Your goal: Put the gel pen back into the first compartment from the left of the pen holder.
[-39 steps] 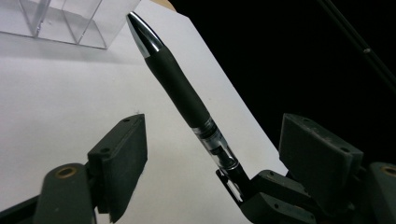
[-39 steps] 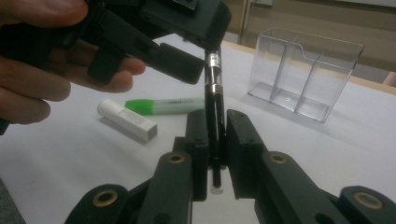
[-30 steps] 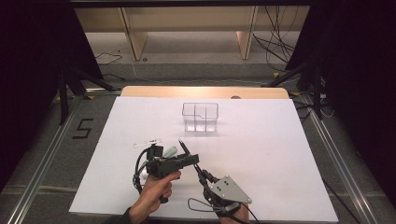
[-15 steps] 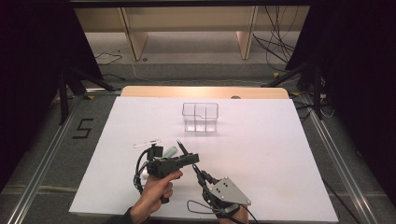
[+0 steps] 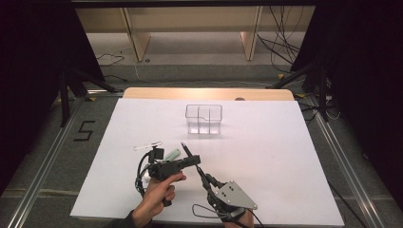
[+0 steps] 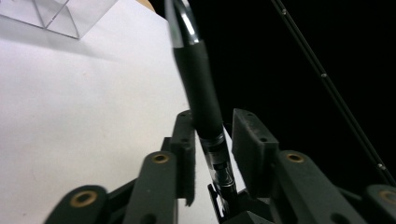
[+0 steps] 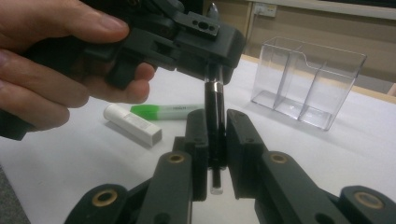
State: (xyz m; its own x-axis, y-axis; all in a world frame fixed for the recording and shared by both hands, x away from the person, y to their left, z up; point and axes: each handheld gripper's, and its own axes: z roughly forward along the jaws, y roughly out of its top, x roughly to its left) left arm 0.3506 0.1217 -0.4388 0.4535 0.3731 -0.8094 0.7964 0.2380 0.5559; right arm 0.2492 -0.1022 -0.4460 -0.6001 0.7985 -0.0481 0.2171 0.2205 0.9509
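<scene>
White matte tabletop [image 5: 285,156] carries one clear three-compartment plastic box [image 5: 204,118], one green highlighter [image 7: 170,111] and one white stick [image 7: 133,124]. Right gripper [image 7: 215,140] clamps one glossy black pen [image 7: 215,126]; left gripper [image 6: 212,140], jaws just narrowing, straddles its rubbery barrel.

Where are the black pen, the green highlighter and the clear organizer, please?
black pen [image 7: 215,107], right gripper view, mid barrel.
green highlighter [image 7: 166,111], right gripper view, green body.
clear organizer [image 5: 204,118], high view, front wall.
</scene>
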